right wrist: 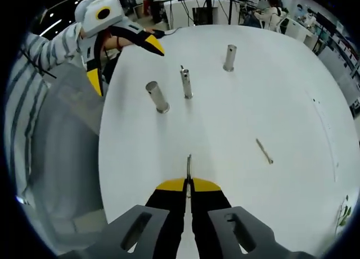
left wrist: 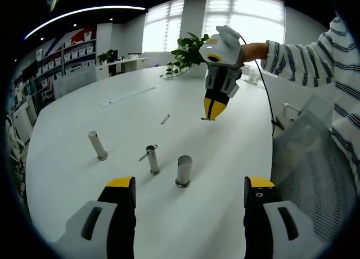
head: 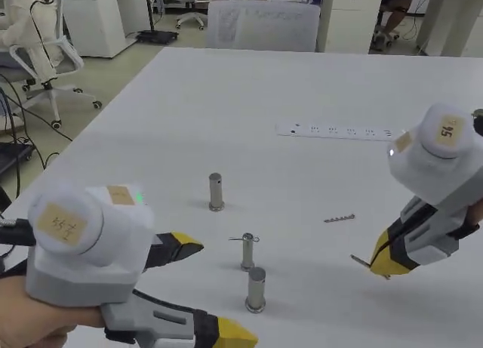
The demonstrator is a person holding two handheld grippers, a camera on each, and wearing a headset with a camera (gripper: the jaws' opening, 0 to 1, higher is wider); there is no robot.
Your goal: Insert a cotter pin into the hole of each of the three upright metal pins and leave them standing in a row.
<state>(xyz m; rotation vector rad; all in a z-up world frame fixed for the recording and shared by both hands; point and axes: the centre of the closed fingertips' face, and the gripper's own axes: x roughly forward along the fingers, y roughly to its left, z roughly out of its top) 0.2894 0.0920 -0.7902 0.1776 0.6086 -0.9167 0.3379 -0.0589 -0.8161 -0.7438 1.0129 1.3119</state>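
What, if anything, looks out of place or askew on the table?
Nothing is damaged or spilled. One loose cotter pin lies flat on the table, apart from the uprights. The far pin stands farther from the middle pin than the near pin does, so the row is unevenly spaced.

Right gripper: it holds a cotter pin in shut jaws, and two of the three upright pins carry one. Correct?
Not two: one. The head view shows a fitted cotter pin through the middle upright pin alone. The right gripper does hold its cotter pin in shut jaws.
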